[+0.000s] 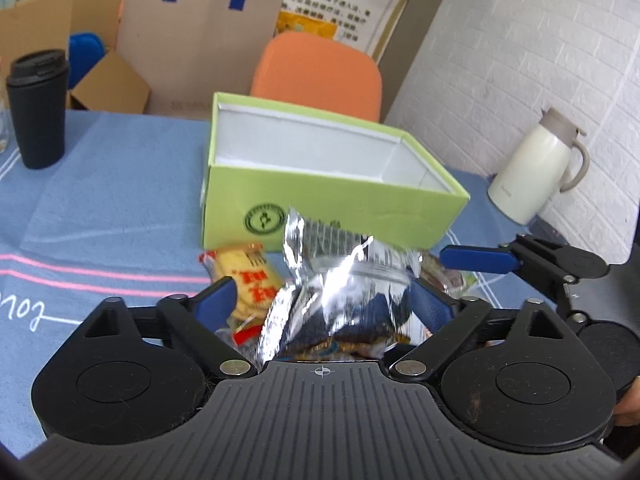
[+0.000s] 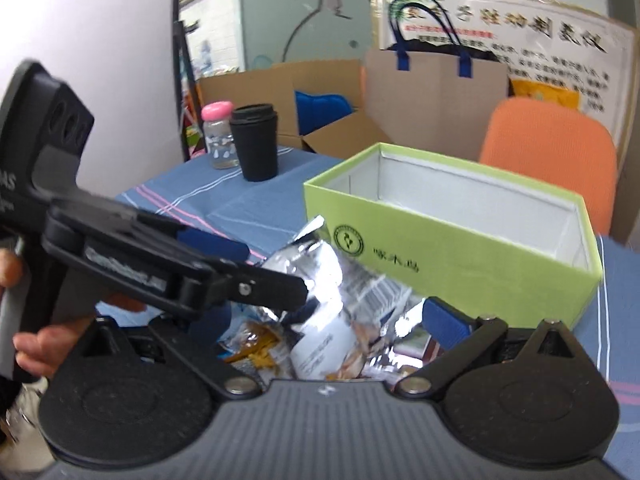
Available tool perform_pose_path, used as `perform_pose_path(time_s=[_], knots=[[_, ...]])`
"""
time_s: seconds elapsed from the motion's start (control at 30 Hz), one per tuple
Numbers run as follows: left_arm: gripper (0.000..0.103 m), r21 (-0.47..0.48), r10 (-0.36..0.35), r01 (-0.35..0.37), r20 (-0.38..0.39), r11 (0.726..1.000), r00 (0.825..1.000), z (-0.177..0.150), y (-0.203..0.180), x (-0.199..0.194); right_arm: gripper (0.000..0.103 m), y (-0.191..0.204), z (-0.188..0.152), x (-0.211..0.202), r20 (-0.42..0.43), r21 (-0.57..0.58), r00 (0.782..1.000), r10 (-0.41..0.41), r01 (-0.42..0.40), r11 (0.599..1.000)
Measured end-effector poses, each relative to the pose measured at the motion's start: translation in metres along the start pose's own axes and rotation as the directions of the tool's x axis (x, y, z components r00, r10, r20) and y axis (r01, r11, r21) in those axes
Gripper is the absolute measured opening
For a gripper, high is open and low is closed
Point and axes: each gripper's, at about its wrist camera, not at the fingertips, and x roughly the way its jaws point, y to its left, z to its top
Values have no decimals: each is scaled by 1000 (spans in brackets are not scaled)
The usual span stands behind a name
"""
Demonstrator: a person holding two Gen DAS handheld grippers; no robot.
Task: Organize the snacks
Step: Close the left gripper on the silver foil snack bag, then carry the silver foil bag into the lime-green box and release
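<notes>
A crinkled silver snack bag (image 1: 340, 276) (image 2: 340, 280) stands on edge against the front of an open lime-green box (image 1: 320, 196) (image 2: 460, 264) with a bare white inside. My left gripper (image 1: 325, 300) straddles the bag, open: a gap shows beside its left pad. My right gripper (image 2: 334, 320) comes in from the right, open around the same bag, its left finger hidden behind the left gripper's body. One blue right finger (image 1: 476, 260) points at the bag's edge. A yellow-red packet (image 1: 248, 276) and other packets (image 2: 256, 348) lie under the bag.
On the blue tablecloth (image 1: 100, 208) stand a black cup (image 1: 38, 108) (image 2: 256, 144), a pink-lidded jar (image 2: 218, 136) and a cream jug (image 1: 536, 168). Behind are an orange chair (image 1: 316, 76), a paper bag (image 1: 196, 40) and a cardboard box (image 2: 320, 92). A person's hand (image 2: 36, 344) holds the left gripper.
</notes>
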Motion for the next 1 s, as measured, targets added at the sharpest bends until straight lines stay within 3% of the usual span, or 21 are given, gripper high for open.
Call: perform_pose_path(time_s=[0.13,0.37,0.5,0.63,0.7,0.73,0.8,1.0], knots=[[78,31,27,-26,-20,999,999,2,-3,8,102,-5,0,17,-32,-60,999,-13,11,998],[72,-1,-22,22,-45,1000,999,0,2,19,102,-14,-14,14,-35,48,999,-18,20,999],[68,-21,-39,38,-54,999,998,-1,6,22,102,-18,-19,17,-54,106,998,19,-13,994],[67,-11,-31,30,-56,999,998,-4,4,21,102,-12,-16,31,-67,79,998,4,1,997],[62,-5,-30,30,-59,1000,998,-6,2,21,102,-8,-14,37,-83,49,996,11,-7,999],[57,-10,-38,38,-62,999,997,-6,2,21,99,-4,-14,37,-88,28,996,11,-8,1000],[46,-22,-63,61,-65,998,996,-6,2,20,71,5,-11,32,-76,-17,997,-3,2,1000],[43,-48,-122,122,13,991,992,8,-5,-10,69,18,3,-2,38,-75,998,-56,58,996]])
